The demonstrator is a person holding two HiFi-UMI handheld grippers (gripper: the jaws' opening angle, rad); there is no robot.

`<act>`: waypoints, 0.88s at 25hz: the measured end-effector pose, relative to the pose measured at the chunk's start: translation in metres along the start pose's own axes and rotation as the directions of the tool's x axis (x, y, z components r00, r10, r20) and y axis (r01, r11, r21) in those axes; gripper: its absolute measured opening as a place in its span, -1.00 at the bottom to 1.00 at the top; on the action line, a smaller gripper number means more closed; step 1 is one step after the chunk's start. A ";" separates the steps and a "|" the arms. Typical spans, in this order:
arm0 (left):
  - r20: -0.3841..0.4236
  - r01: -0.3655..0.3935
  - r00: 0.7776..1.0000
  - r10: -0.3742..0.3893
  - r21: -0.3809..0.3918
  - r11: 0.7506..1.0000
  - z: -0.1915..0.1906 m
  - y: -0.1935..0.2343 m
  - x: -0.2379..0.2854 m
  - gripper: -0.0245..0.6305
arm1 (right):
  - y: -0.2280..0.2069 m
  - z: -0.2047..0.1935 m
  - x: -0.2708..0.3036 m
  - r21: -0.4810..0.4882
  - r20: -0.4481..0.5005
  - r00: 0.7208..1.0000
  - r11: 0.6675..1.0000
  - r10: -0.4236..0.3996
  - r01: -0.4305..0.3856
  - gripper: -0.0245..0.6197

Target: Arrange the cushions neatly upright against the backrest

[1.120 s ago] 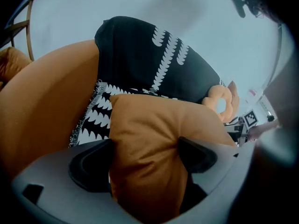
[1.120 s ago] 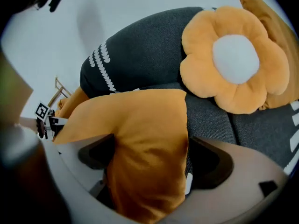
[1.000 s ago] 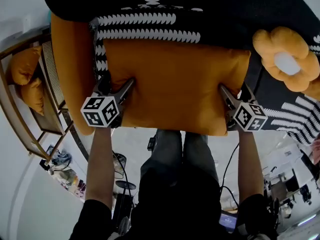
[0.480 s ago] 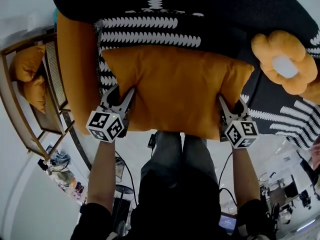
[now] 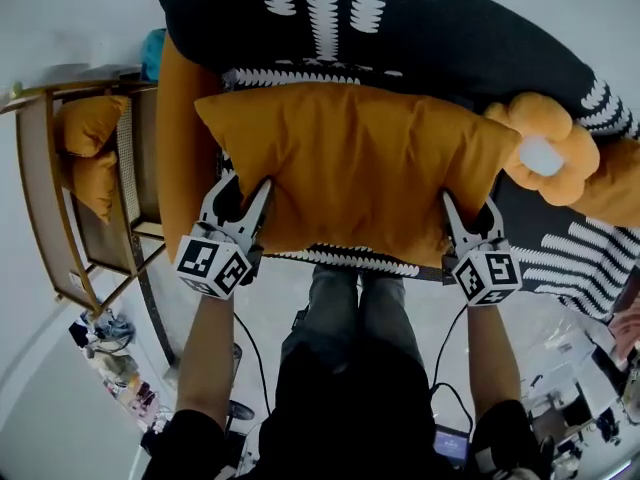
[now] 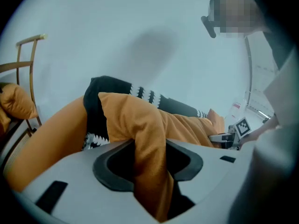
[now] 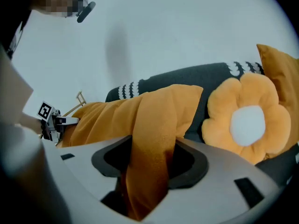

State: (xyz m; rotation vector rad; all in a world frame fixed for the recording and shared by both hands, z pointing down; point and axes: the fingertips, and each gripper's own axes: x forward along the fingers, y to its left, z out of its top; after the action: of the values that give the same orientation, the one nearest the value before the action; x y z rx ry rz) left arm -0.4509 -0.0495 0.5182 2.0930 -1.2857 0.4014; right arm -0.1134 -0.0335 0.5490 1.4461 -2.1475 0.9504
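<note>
A large orange cushion [image 5: 360, 173] hangs in the air in front of the black sofa [image 5: 420, 38] with white patterned stripes. My left gripper [image 5: 243, 196] is shut on the cushion's near left corner [image 6: 149, 162], after its jaws have just been closing on the fabric. My right gripper [image 5: 467, 215] is shut on the near right corner [image 7: 149, 167] in the same way. Each gripper view shows orange fabric bunched between its jaws. A flower-shaped orange cushion [image 5: 545, 153] with a white centre leans on the sofa at the right [image 7: 247, 118].
The sofa's orange armrest [image 5: 180, 158] is at the left. A wooden chair [image 5: 60, 198] with orange cushions [image 5: 88, 123] stands further left. Another orange cushion [image 7: 280, 69] sits at the far right. Cables and clutter lie on the floor near the person's legs [image 5: 360, 308].
Both grippers closed on the cushion's near corners and lifted it off the seat. The cushion now hangs higher, in front of the backrest.
</note>
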 end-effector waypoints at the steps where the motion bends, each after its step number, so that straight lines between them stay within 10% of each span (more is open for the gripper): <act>1: 0.030 -0.001 1.000 0.001 0.012 1.000 0.015 0.001 -0.001 -0.34 | 0.002 0.016 0.001 -0.013 0.030 1.000 1.000 0.001 -0.001 -0.15; 12: 0.228 0.025 0.972 -0.048 0.101 0.995 0.148 0.014 0.014 -0.32 | 0.010 0.150 0.015 -0.102 0.321 0.947 0.994 -0.011 0.046 -0.10; 22: 0.211 0.015 0.977 -0.042 0.131 0.991 0.155 0.040 0.065 -0.17 | -0.016 0.148 0.048 -0.071 0.347 0.933 0.990 -0.093 0.125 0.00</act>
State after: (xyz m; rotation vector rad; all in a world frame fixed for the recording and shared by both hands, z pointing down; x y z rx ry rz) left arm -0.4660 -0.2086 0.4527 2.3117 -1.3813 0.2581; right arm -0.1093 -0.1742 0.4814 1.7710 -2.2837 0.5835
